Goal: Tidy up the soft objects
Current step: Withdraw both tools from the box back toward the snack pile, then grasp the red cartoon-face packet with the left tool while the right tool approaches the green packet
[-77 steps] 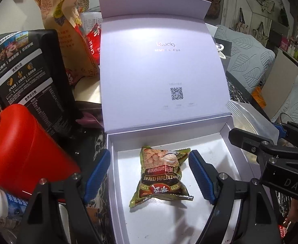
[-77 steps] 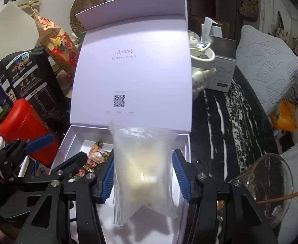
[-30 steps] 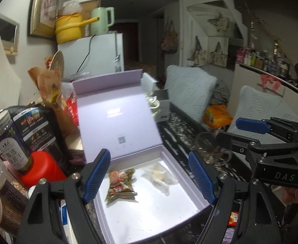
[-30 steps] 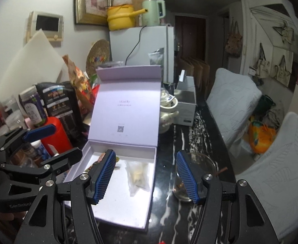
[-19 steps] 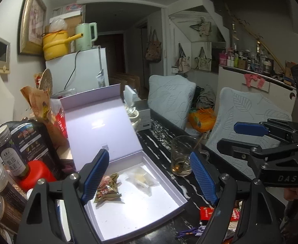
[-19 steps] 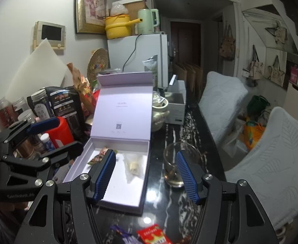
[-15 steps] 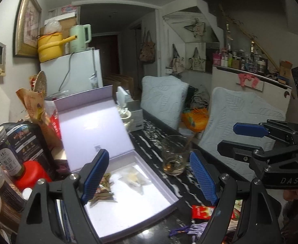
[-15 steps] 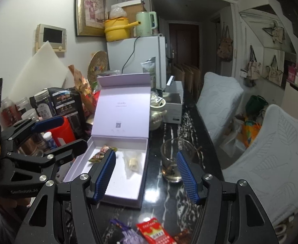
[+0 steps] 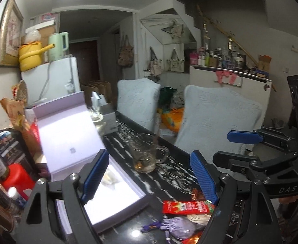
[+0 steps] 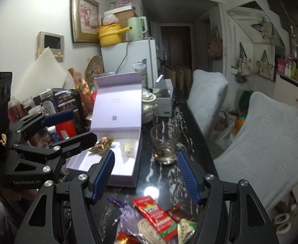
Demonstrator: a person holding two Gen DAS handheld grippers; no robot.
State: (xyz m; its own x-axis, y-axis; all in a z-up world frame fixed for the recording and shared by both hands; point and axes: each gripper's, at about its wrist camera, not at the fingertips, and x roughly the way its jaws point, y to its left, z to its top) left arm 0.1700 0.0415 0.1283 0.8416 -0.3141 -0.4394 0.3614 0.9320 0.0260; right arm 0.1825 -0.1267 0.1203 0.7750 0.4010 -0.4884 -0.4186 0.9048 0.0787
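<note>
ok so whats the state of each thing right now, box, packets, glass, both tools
lavender gift box: lid open, propped upright
green snack packet: lying inside the box
clear bag: lying inside the box, beside the packet
glass mug: upright, a little liquid at the bottom
red sachet: on the table, outside the box
left tool: open, empty
right tool: open, empty

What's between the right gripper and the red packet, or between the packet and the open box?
Nothing visible. The right gripper, open and empty, hangs over the red packet with clear air below. From there to the lavender box is bare tabletop; the glass mug stands off to the right.
</note>
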